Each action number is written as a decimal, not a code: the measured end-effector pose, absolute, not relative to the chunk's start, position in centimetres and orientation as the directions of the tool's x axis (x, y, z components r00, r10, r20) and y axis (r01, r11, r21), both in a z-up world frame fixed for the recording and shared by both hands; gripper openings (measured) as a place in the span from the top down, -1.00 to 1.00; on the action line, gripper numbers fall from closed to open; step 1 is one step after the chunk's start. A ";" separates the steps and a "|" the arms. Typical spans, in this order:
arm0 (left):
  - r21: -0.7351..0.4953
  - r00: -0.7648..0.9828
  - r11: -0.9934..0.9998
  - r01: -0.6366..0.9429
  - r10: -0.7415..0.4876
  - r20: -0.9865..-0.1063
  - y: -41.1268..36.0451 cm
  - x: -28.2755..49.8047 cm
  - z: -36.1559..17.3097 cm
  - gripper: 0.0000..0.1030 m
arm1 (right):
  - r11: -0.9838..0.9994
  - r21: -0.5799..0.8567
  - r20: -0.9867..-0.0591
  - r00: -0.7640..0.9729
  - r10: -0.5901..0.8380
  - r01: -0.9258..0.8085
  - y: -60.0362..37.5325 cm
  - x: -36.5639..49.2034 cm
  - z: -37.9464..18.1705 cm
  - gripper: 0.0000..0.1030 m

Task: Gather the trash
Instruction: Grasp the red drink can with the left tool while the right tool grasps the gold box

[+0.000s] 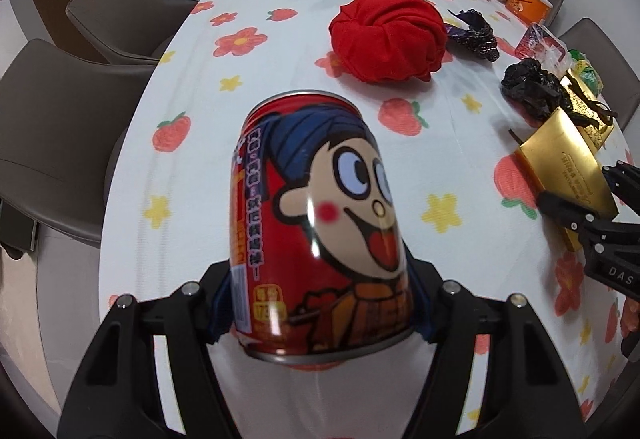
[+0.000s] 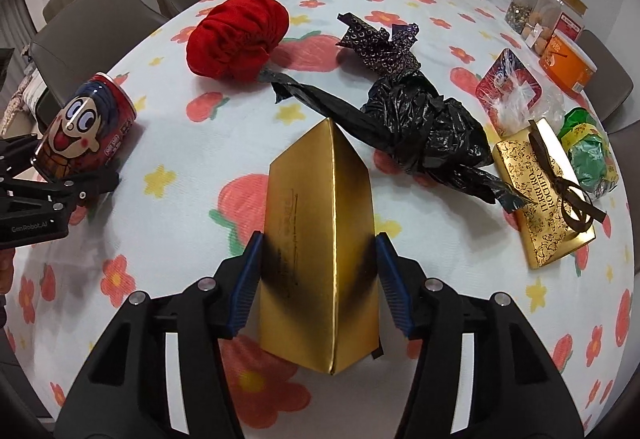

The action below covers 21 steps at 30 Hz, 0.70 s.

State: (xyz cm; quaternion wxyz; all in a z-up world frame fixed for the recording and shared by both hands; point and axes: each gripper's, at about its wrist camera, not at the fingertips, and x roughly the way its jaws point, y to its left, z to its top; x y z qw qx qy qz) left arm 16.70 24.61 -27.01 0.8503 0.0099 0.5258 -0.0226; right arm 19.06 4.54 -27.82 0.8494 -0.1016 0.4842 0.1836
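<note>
- gold box (image 2: 320, 239) is sitting nearest the right wrist camera, standing edge-up between the blue pads (image 2: 248, 279) of the right tool (image 2: 318, 279); a thin gap is showing at each pad, so the jaws are standing apart and not pressing on it.
- tabletop (image 1: 192, 175) is wearing a white cloth printed with strawberries and flowers.
- red cloth bundle (image 2: 236, 39) is lying well back on the cloth, far from both tools.
- crumpled black plastic bag (image 2: 424, 131) is lying just behind the gold box.
- red drink can (image 1: 316, 223) with a cartoon face is sitting between the fingers of the left tool (image 1: 320, 303), which are closing on its sides.
- patterned gold chocolate box (image 2: 544, 199) with a brown ribbon is lying right of the bag.
</note>
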 end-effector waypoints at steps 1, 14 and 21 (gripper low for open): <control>-0.016 0.446 0.999 0.051 -0.037 -0.894 24.5 16.8 -26.9 -0.31 | 0.911 0.007 -0.859 0.464 0.217 -0.413 4.7 18.9 -27.7 -0.03; -0.062 0.462 0.988 0.142 -0.121 -0.879 21.4 14.7 -23.7 -0.28 | 0.929 0.072 -0.828 0.498 0.259 -0.364 3.5 16.1 -23.7 -0.03; -0.077 0.468 0.963 0.256 -0.194 -0.862 18.0 13.4 -21.8 -0.28 | 0.956 0.074 -0.813 0.537 0.223 -0.285 1.0 13.5 -22.0 -0.03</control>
